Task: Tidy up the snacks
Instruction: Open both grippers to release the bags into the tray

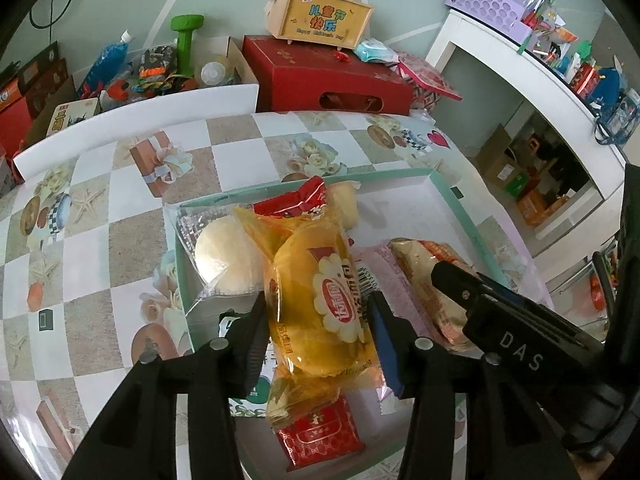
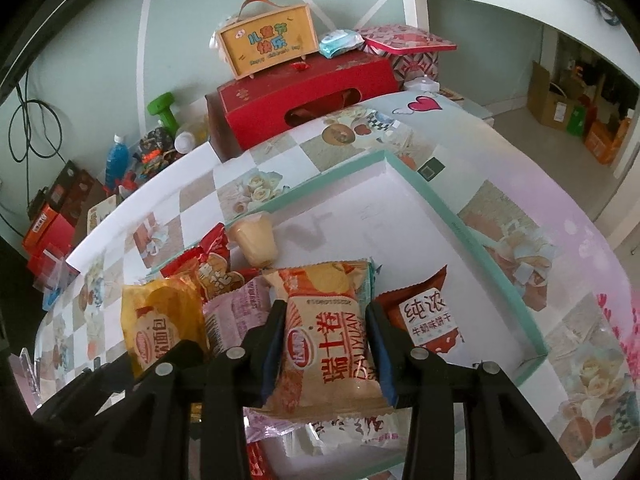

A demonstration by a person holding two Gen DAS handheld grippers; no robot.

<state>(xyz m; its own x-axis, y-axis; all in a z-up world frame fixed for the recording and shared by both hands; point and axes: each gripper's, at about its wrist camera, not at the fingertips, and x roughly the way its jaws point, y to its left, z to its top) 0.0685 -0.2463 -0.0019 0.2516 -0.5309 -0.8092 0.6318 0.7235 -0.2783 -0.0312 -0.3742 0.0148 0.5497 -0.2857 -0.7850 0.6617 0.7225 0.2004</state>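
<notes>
In the teal-rimmed box (image 2: 484,240) on the tabletop (image 1: 120,216), the left hand-held gripper (image 1: 320,320) straddles the yellow bread packet (image 1: 320,292), seemingly loosened; the right hand-held gripper (image 2: 326,340) clamps the orange roll packet (image 2: 328,328).

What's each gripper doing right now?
Left gripper: yellow bread packet between its fingers; gripped or loose, cannot tell.
Right gripper: closed on the orange Swiss roll packet.

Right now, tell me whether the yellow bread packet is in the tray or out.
In. The yellow bread packet lies inside the teal-rimmed tray, on other snacks.
</notes>
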